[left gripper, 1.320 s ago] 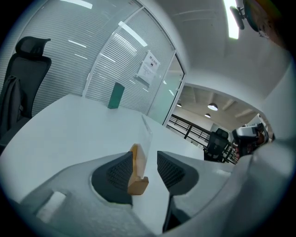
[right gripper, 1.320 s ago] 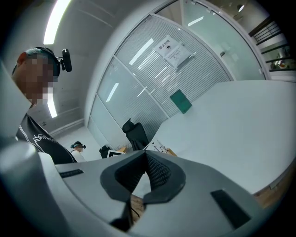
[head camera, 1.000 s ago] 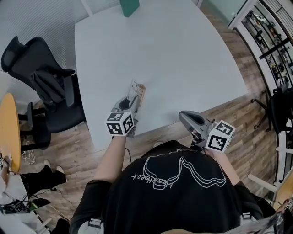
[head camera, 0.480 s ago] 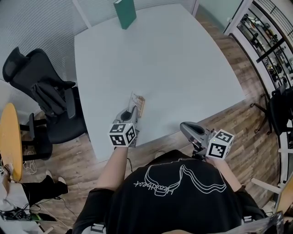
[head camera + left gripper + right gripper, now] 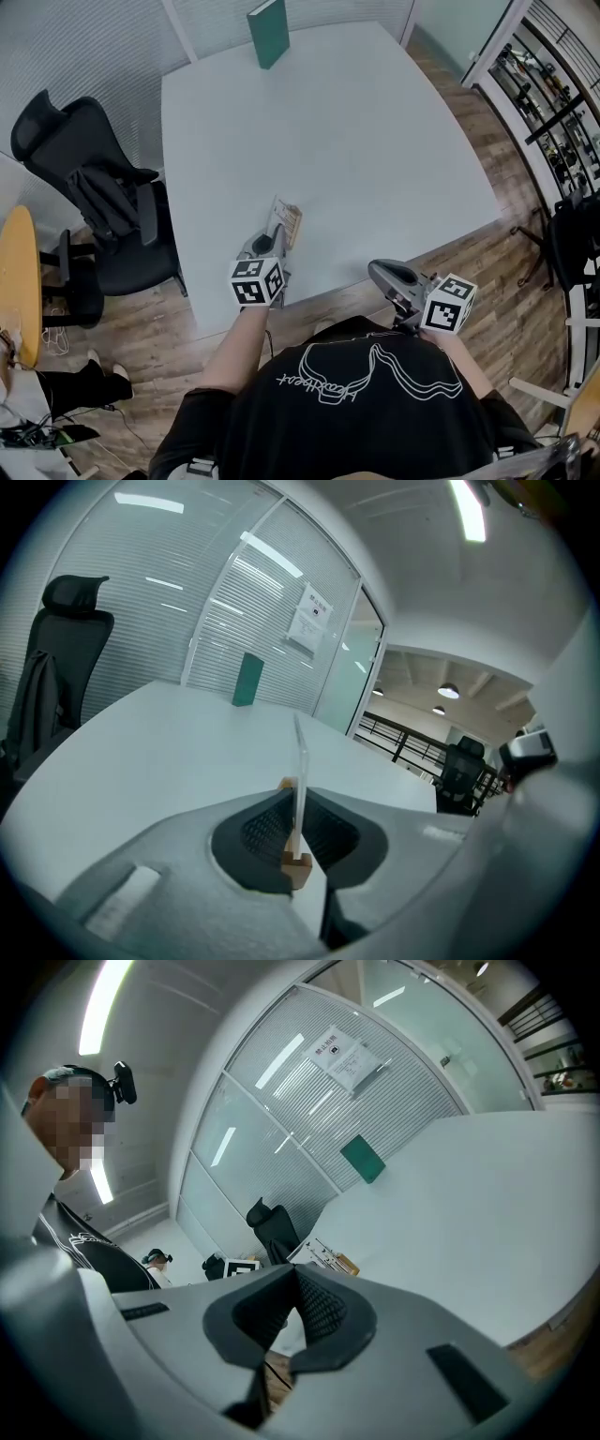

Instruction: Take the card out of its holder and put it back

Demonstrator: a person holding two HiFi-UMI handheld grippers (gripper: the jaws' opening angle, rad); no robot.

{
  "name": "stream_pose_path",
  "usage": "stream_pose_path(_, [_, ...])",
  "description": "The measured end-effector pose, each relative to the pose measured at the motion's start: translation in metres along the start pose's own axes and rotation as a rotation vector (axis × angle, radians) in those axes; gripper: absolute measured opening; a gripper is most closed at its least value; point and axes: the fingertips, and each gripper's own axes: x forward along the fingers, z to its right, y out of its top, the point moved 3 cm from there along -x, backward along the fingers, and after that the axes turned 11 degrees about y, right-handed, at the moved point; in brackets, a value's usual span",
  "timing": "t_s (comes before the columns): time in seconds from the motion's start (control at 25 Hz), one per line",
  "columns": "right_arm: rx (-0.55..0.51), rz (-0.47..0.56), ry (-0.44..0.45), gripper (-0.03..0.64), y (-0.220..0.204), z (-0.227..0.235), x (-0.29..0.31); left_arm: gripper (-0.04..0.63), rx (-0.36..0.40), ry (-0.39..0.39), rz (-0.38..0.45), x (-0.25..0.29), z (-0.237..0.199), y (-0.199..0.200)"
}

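- Head view looks steeply down from above the near edge of the white table (image 5: pixel 375 141), taking in the whole top out to the green book (image 5: pixel 268 33) at the far edge.
- Left gripper view sits low over that near edge, right against the card (image 5: pixel 299 761), facing the book.
- Right gripper view sits just off the near edge, farther from the card; all three views share card and book.

A green book (image 5: pixel 269 32) stood upright at the far edge of the white table (image 5: pixel 375 141). A black office chair (image 5: pixel 89 202) sat off its left edge, and a shelf rack (image 5: pixel 553 94) stood beyond its right corner.
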Motion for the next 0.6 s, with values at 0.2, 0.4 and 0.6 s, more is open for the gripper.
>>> stream_pose_path(0.2, [0.017, 0.013, -0.004, 0.009, -0.003, 0.001, -0.001, 0.026, -0.009, 0.005, 0.023, -0.005, -0.005, 0.008])
stream_pose_path(0.4, [0.017, 0.025, -0.004, 0.009, -0.003, 0.001, -0.003, 0.026, -0.008, 0.006, 0.038, -0.008, 0.000, 0.015])
stream_pose_path(0.6, [0.029, 0.007, -0.009, 0.009, -0.005, 0.000, -0.005, 0.026, -0.018, 0.004, 0.061, -0.015, 0.000, 0.021])
